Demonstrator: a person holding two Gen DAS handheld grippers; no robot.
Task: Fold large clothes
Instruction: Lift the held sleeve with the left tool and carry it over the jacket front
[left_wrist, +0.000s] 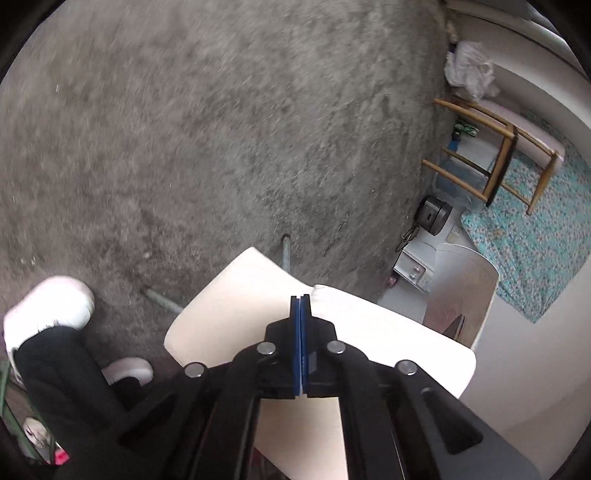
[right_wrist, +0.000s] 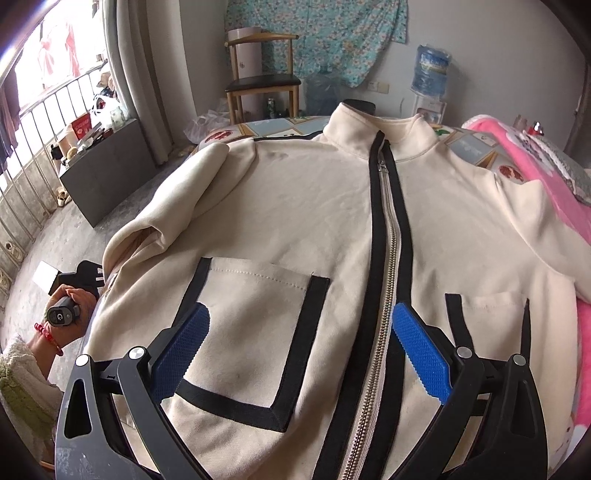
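I'm clamping my left gripper (left_wrist: 300, 301) fully on the jacket (right_wrist: 295, 206) sleeve (left_wrist: 236, 306), right gripper (right_wrist: 301, 343) hanging wide open and empty, so tugging risks dragging everything crooked.

No legible text anywhere

A lived-in room of a home, likely a bedroom: a pink blanket (right_wrist: 546, 192) lies on the patterned cover, and a wooden chair (right_wrist: 264, 79) stands against a wall hung with turquoise floral cloth (right_wrist: 325, 33). A water-cooler bottle (right_wrist: 430, 70), curtains (right_wrist: 125, 74), a barred window with hanging laundry (right_wrist: 55, 48) and a bare grey floor (left_wrist: 221, 129) complete it
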